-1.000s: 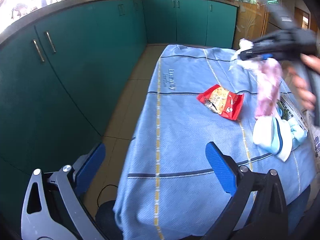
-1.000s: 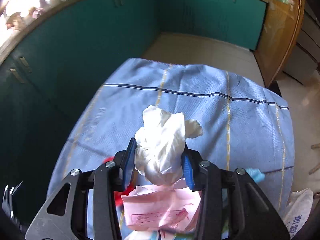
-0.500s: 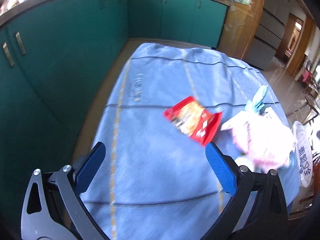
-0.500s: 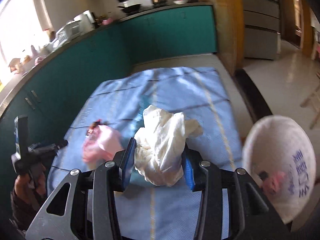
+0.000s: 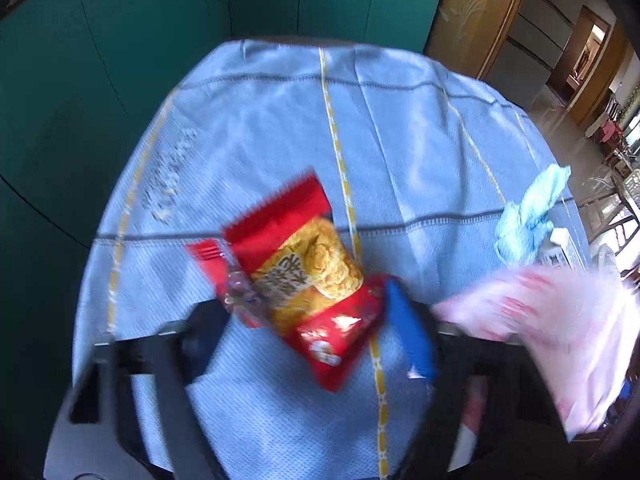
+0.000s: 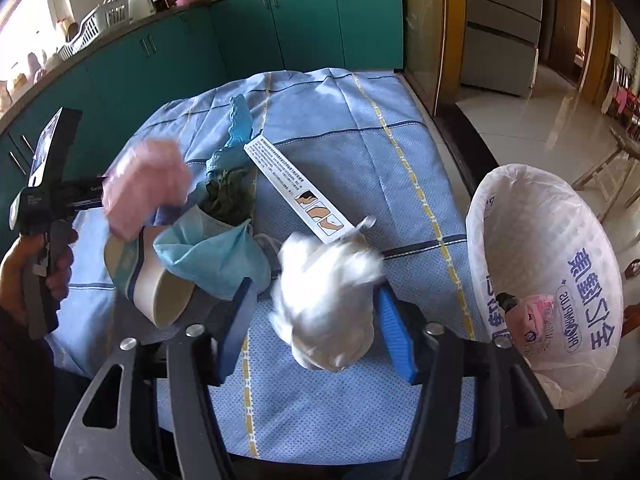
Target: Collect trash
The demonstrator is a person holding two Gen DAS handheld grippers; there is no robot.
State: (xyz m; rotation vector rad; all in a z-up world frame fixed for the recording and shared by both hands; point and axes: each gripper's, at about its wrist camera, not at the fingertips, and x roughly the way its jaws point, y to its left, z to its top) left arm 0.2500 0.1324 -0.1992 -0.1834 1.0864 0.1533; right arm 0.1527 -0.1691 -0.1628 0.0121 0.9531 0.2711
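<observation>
Counter (image 6: 344,152), covered in a blue cloth with yellow stripes, filled both views, with teal cabinets (image 5: 100,60) behind its far edge.

Right wrist view only:
- White trash bag (image 6: 516,216) with blue print hung open just off the counter's right edge, something pink inside.
- A person's hand (image 6: 36,264) held the left hand-held gripper by its handle at the left edge.
- Paper cup (image 6: 160,296) lay on its side near the near-left corner, touching a blue face mask (image 6: 212,256).
- White printed strip (image 6: 296,184) lay diagonally mid-counter.

Right hand-held gripper (image 6: 316,320): jaws had just been opening. A white tissue wad (image 6: 324,296), blurred, sat loose between them with a gap at each pad, so nothing was gripped.

Left wrist view only:
- Red snack wrapper (image 5: 304,280) lay toward the counter's near edge, between the jaws of the left hand-held gripper (image 5: 304,320).
- Those jaws had just been closing. Blur hid whether the pads pressed the wrapper, so I could not tell.

Both views: a blurred pink plastic bag (image 5: 552,312) lay beside the left hand-held gripper.
</observation>
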